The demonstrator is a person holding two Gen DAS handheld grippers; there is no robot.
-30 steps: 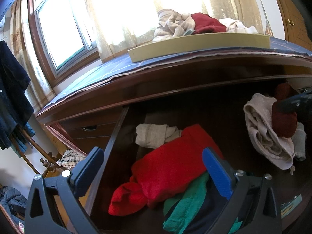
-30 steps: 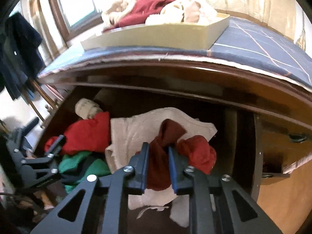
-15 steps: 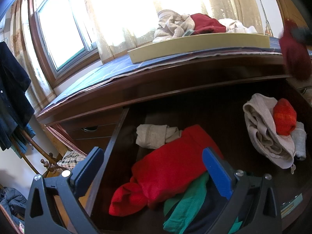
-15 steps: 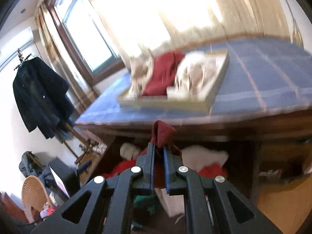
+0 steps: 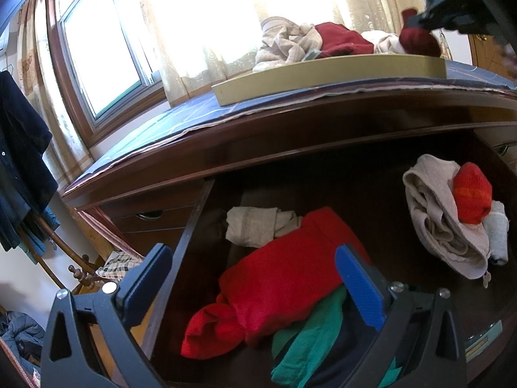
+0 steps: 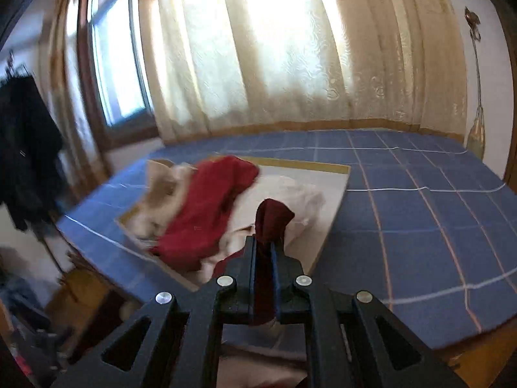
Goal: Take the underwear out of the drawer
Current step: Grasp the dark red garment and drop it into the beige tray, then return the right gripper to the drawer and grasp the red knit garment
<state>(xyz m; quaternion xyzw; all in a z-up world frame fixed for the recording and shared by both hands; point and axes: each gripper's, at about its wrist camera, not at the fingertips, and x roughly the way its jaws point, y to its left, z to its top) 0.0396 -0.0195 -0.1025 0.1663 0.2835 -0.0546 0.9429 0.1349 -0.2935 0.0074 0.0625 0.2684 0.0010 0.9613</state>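
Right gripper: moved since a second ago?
Yes. The right gripper, shut on the dark red garment, has risen out of the drawer to above the tray on the desk top.

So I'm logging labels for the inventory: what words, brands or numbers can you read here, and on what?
None can be read.
Sticker on the drawer's front edge: pale green with a yellow patch, print too small to read.
The clothes show no readable labels.
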